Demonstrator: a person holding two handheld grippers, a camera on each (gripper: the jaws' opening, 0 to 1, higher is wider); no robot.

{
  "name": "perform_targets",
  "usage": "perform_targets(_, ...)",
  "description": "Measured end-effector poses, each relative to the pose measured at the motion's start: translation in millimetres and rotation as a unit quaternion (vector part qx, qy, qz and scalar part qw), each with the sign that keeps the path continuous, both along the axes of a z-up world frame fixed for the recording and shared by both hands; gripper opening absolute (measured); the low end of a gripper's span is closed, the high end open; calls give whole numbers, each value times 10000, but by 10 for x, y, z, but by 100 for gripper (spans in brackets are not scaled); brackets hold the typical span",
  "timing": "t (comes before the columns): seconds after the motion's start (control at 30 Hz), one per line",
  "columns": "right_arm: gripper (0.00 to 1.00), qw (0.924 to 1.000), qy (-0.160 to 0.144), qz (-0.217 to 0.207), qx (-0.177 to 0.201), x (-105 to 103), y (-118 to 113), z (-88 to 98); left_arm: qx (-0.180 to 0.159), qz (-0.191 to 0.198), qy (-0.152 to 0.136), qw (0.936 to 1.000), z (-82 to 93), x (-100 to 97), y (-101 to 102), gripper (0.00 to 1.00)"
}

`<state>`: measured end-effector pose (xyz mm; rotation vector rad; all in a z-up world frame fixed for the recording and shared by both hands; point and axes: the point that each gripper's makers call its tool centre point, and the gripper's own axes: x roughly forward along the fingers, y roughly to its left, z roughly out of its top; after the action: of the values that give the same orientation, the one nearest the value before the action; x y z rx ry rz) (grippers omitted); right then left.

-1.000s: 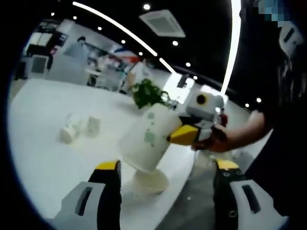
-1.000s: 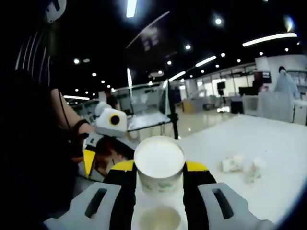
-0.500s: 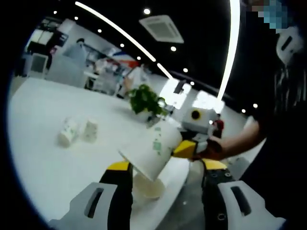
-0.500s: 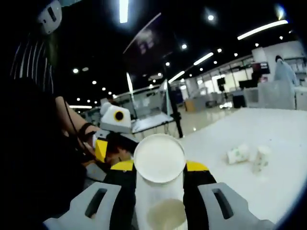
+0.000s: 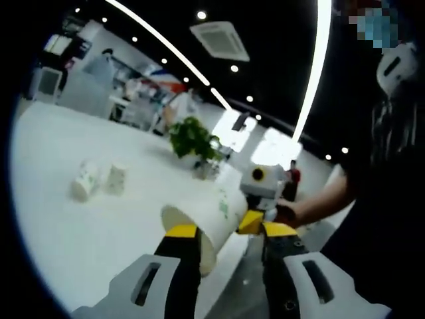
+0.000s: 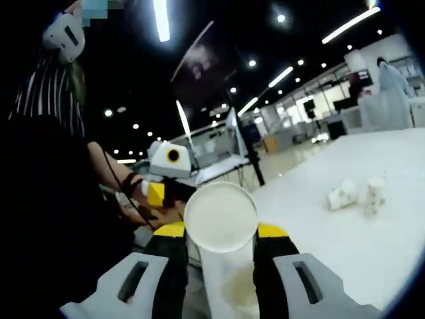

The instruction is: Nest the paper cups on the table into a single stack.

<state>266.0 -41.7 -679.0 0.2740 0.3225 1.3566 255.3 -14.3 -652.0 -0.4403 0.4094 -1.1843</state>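
Right gripper [image 6: 221, 249] clamps paper cup [image 6: 220, 219] (base outward)

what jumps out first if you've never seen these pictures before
The eye goes straight to the white paper cup clamped between the jaws of the right hand-held gripper, its round base facing the right gripper view's camera. In the left gripper view the same cup lies tilted, mouth toward the left hand-held gripper. Farther off, two more paper cups sit close together on the white table, with a green potted plant beyond.
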Motion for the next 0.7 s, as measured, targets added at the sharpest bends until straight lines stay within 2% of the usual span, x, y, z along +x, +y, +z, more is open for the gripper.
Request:
perform_targets(0.33,31,9999,-74,80,-39,-90,5,-60,41,-226,-76,9997,43,-84,-1,11)
perform_targets(0.43,29,9999,-84,78,-10,-101,17,-52,62,-345,-169,9992,60,-136,-6,3)
perform_targets(0.7,31,10000,-53,40,22,-106,43,-41,85,-431,-225,9988,63,-180,-3,1)
